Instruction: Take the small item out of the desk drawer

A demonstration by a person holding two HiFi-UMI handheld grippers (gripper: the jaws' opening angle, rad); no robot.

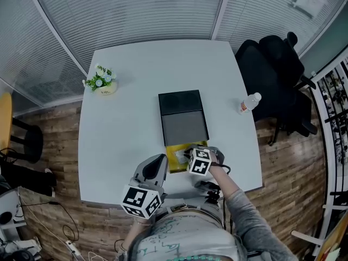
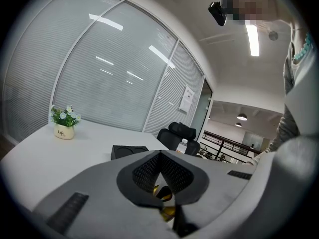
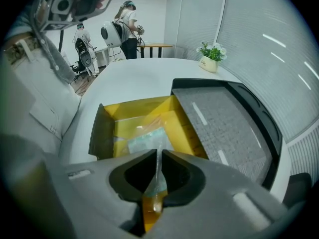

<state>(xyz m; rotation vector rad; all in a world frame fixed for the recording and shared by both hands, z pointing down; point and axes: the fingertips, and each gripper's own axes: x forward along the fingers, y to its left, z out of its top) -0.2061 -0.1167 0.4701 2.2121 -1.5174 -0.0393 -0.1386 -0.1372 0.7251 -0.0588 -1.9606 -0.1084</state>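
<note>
A dark desk-drawer box (image 1: 182, 116) stands mid-table, with its yellow drawer (image 1: 175, 168) pulled out toward me. In the right gripper view a clear plastic packet (image 3: 149, 138) rises out of the yellow drawer (image 3: 107, 128). My right gripper (image 3: 158, 156) is shut on the packet's top edge. Seen from the head view, the right gripper (image 1: 187, 154) hangs over the drawer. My left gripper (image 1: 161, 159) sits just left of the drawer, jaws together and holding nothing. The left gripper (image 2: 159, 156) looks across the table at the box (image 2: 128, 151).
A small potted plant (image 1: 102, 80) stands at the table's far left corner and a water bottle (image 1: 249, 103) near its right edge. A black office chair (image 1: 277, 64) is beyond the right side. The white table (image 1: 125, 140) ends at my body.
</note>
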